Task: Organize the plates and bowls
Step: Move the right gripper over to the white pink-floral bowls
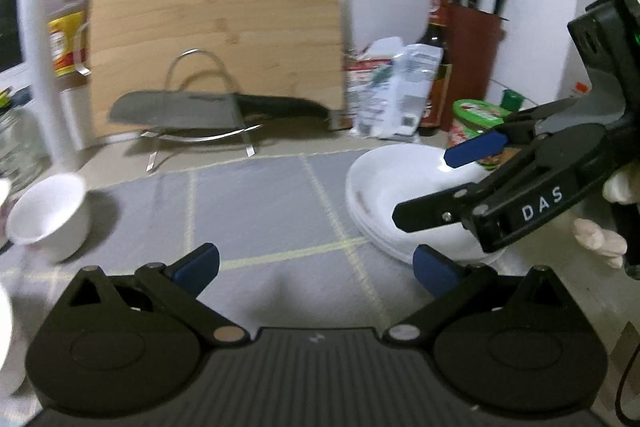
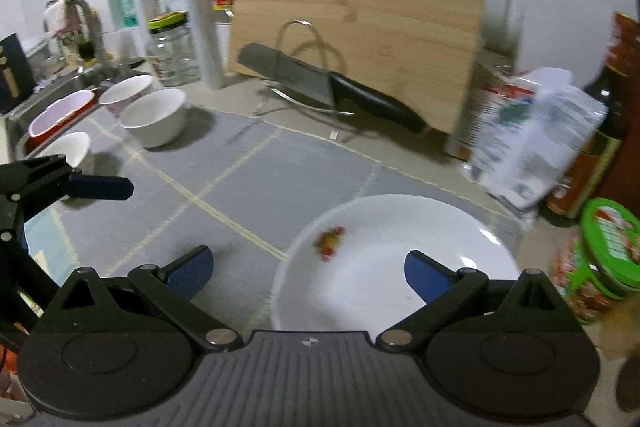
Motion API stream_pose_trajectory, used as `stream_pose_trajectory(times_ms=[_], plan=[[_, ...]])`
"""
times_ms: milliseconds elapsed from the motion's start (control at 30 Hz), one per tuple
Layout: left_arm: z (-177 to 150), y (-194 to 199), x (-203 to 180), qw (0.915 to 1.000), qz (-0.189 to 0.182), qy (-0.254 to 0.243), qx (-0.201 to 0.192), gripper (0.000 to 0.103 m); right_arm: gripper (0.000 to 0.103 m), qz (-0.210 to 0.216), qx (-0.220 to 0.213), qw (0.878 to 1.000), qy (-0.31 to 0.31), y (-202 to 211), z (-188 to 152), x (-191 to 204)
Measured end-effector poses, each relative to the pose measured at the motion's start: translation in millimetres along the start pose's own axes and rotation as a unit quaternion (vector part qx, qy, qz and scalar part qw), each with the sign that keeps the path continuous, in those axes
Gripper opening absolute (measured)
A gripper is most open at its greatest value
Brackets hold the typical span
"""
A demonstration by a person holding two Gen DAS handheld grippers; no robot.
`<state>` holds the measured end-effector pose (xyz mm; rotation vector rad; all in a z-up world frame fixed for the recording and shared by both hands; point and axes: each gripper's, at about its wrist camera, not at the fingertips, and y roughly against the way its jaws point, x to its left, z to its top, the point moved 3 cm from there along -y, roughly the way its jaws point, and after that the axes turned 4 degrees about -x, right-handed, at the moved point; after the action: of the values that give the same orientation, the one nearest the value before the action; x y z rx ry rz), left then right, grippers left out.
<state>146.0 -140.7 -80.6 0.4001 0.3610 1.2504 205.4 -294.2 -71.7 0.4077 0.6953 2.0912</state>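
Stack of white plates sits at lower right of the right wrist view, on the grey mat; in the left wrist view the same stack lies right of centre, and at least two or three rims are countable there. Right gripper hangs over the stack's near edge, fingers wide apart, nothing between them; one blue pad is above the plate, the other over the mat. Left gripper also spread wide and empty, low over the mat. White bowls grouped at the left of the right wrist view, near the sink edge, well apart from the plates. Handling judgement: glazed ceramic, stiff, smooth and likely slippery, chips if knocked; a stack would be heavy for one pinch. Best hold is probably across a rim, pads above and below. Small coloured speck on the top plate may be print or food residue, too blurred to tell. Near rim of the stack is hidden by the gripper body; exact plate count uncertain; leftmost bowl partly cut off by the other gripper's arm
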Motion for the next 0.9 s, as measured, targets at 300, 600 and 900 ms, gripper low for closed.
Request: stream_pose_trajectory(times_ms=[300, 600, 900], plan=[[-28.0, 31.6, 51.8, 0.9995, 0.025, 0.018, 0.0, 0.102, 0.103, 0.018, 0.0, 1.0, 0.01, -23.4, 2.9, 55.0], [-64.9, 71.4, 118.6, 0.999, 0.036, -0.008, 0.025, 0.102, 0.103, 0.024, 0.022, 0.999, 0.0, -57.5, 15.2, 132.7], [-93.3, 102.3, 184.2, 0.9976, 0.058, -0.013, 0.037, 0.102, 0.103, 0.039, 0.018, 0.999, 0.022, -79.2, 40.0, 202.4]])
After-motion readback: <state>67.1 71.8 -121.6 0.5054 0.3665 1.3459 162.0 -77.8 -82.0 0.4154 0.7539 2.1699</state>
